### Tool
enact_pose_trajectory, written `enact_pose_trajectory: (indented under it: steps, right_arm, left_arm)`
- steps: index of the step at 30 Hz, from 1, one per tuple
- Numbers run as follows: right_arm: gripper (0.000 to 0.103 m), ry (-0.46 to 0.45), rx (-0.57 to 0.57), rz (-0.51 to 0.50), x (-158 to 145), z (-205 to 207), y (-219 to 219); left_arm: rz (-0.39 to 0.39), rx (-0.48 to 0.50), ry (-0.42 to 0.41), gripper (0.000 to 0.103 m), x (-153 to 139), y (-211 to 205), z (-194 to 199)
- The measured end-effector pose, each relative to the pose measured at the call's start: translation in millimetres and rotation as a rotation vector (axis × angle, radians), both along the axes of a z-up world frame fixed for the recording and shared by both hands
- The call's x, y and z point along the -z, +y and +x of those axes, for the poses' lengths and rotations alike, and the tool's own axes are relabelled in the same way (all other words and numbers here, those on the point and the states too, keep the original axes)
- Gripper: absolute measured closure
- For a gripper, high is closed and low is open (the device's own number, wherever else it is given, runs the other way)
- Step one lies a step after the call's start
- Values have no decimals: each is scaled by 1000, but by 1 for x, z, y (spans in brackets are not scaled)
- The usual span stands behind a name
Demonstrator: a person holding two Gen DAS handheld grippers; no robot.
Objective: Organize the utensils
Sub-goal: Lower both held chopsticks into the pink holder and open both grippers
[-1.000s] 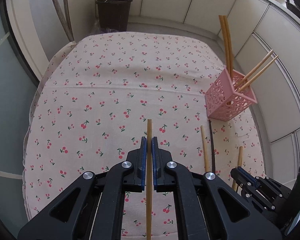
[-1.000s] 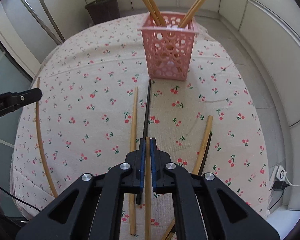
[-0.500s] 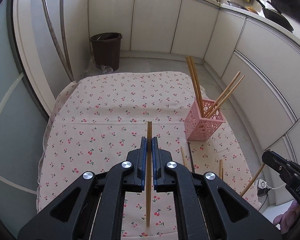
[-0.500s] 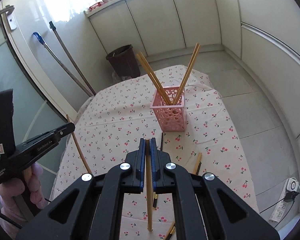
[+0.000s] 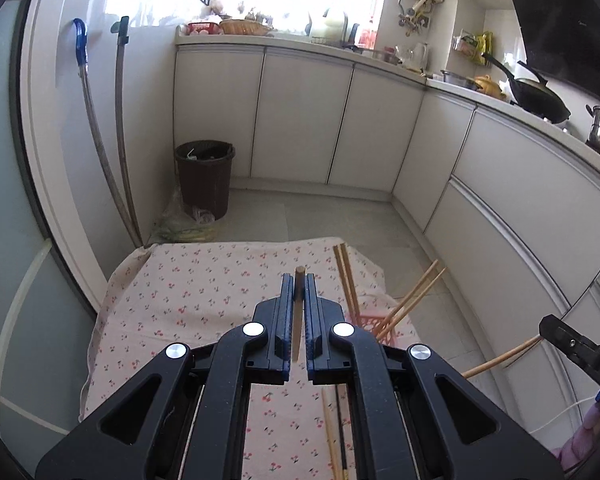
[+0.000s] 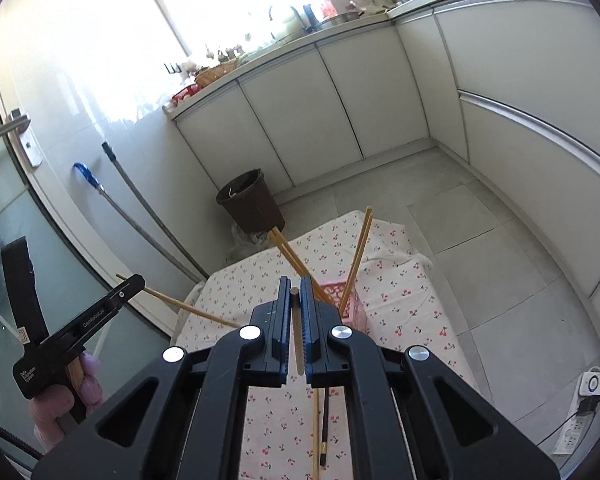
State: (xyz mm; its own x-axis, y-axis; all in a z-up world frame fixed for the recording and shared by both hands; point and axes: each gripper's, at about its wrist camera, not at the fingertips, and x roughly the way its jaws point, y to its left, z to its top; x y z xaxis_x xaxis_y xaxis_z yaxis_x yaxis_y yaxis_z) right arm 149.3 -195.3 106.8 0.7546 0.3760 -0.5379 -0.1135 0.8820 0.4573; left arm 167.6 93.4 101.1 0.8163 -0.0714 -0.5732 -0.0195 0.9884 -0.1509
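My left gripper [image 5: 299, 280] is shut on a wooden chopstick [image 5: 297, 320], held high above the cherry-print table [image 5: 204, 296]. My right gripper [image 6: 295, 284] is shut on another wooden chopstick [image 6: 297, 332], also lifted high. The pink perforated holder [image 6: 350, 300] stands on the cloth with several chopsticks leaning out; it also shows in the left wrist view [image 5: 374, 322], just right of my fingers. Loose chopsticks, wooden [image 6: 315, 432] and black [image 6: 324, 428], lie on the cloth below. The left gripper also shows in the right wrist view [image 6: 134, 282], and the right gripper at the left view's right edge [image 5: 548, 326].
A brown waste bin [image 5: 204, 178] stands on the floor beyond the table. Mop handles [image 5: 120, 140] lean on the left wall. White cabinets [image 5: 340, 120] line the back and right. A power strip [image 6: 588, 396] lies on the floor at right.
Both grippers have risen well above the table and tilted up, each still holding its chopstick. The table and holder now appear smaller and lower in both views.
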Motion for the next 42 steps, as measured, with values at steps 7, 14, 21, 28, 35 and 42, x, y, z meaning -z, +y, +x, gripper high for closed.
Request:
enact_pose_trajectory:
  steps: [7,14,21,28,35,42]
  right_arm:
    - [98,-48,100,92,-18,13,-45]
    - [98,-47,168,151,-18,21,-86]
    - [98,-37,209,158,-14,30,-104]
    - [98,-26,224,169,-9,33,-111]
    - [98,-32,230,176,-9,35,-106]
    - [98,-61,236,135,-9,50,-78]
  left_arm:
    - [-25,77,-56,99,-27,-37,22]
    - [-16,109,-51,99,-25,-68,42]
    - [11,79,-15,99,-6,-85,67]
    - [-57,32,71,96,31,-71,89]
    - [-112,-29,82,78,40,-42,64]
    - [-165,-43,150,74,64,-18,46]
